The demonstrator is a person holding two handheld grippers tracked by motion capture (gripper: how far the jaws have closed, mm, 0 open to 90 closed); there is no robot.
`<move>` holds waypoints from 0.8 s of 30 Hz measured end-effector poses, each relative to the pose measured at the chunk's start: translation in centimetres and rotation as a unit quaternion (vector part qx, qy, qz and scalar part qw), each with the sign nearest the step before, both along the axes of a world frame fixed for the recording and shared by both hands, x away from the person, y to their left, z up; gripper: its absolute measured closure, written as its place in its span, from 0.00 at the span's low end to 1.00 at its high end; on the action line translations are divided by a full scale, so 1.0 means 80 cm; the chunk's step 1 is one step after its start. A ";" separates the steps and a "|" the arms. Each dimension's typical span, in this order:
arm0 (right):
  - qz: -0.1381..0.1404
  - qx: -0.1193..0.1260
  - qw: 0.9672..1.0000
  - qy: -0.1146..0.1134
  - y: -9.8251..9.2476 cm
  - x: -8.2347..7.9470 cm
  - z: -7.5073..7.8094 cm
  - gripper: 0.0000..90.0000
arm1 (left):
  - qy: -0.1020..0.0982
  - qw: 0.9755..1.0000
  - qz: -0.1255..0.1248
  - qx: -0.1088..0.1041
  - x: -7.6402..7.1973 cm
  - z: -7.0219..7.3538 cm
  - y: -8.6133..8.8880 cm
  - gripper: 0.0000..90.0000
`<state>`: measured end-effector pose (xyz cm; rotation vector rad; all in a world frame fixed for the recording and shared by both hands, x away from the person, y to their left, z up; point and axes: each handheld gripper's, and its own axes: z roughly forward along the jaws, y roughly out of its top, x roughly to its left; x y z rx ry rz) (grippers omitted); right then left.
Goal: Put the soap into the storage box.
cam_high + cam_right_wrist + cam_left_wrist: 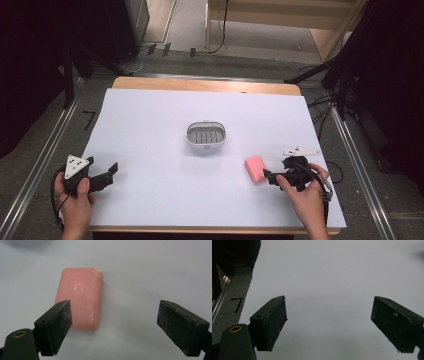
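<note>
At the table's left edge the left gripper (pixel 111 172) is held idle, jaws wide and empty. A grey slotted plastic soap dish (pixel 206 136) sits mid-table. Right of it, the pink rectangular soap bar (pixel 80 301) lies flat before the right gripper (pixel 267 176), jaws parted, nothing gripped. The approach seems underway; centring over the bar is needed next.

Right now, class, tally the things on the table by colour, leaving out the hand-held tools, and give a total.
Pink: 1, the soap
Grey-white: 1, the dish
Total: 2
</note>
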<state>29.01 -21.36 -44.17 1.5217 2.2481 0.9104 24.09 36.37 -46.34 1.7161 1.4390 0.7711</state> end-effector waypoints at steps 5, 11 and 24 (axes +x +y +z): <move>0.003 0.028 1.000 0.013 0.012 0.006 0.001 0.14 | 0.000 1.000 -0.001 -0.001 0.000 0.000 0.000 0.15; 0.005 0.026 0.999 0.024 0.029 0.012 0.000 0.14 | 0.001 1.000 0.000 -0.001 0.000 0.000 0.000 0.15; -0.005 0.010 0.998 0.056 0.055 0.023 -0.013 0.17 | -0.001 1.000 -0.001 -0.001 0.000 0.000 0.000 0.15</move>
